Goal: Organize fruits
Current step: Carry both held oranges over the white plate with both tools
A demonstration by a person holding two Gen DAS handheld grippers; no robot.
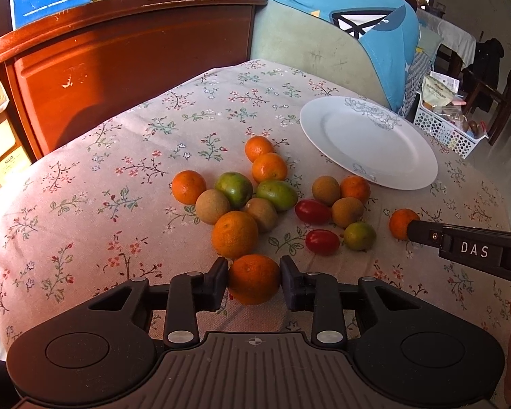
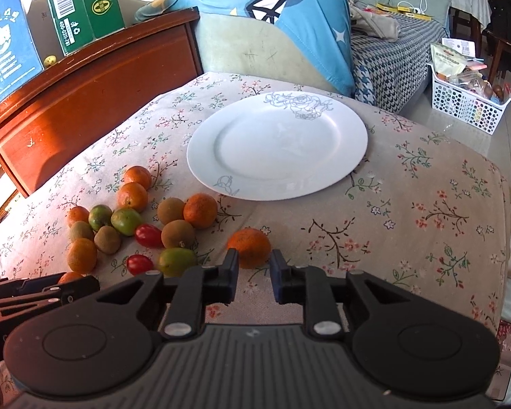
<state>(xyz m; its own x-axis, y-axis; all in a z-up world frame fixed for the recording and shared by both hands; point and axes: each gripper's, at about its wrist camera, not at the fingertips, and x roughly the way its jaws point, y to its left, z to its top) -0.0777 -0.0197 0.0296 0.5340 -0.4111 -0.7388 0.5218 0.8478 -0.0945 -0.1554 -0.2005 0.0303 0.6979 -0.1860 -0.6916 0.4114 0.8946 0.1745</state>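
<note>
My left gripper [image 1: 253, 281] is shut on an orange mandarin [image 1: 254, 283], held just above the floral cloth. A heap of small fruits [image 1: 255, 197] lies beyond it: mandarins, green fruits, brown ones and two red tomatoes [image 1: 312, 211]. A white plate [image 1: 368, 141] sits empty at the back right; it also shows in the right wrist view [image 2: 277, 143]. My right gripper [image 2: 254, 266] is open, its fingers just short of a lone mandarin [image 2: 249, 247] on the cloth. The right gripper's finger [image 1: 422, 231] touches that mandarin [image 1: 401, 223] in the left wrist view.
A wooden cabinet [image 1: 119, 68] with cardboard boxes [image 2: 81, 3] stands at the back left. A sofa with a blue cloth [image 2: 276, 17] is behind the table. A white perforated basket [image 2: 466, 102] sits on the floor at the right. The table edge drops off at the right.
</note>
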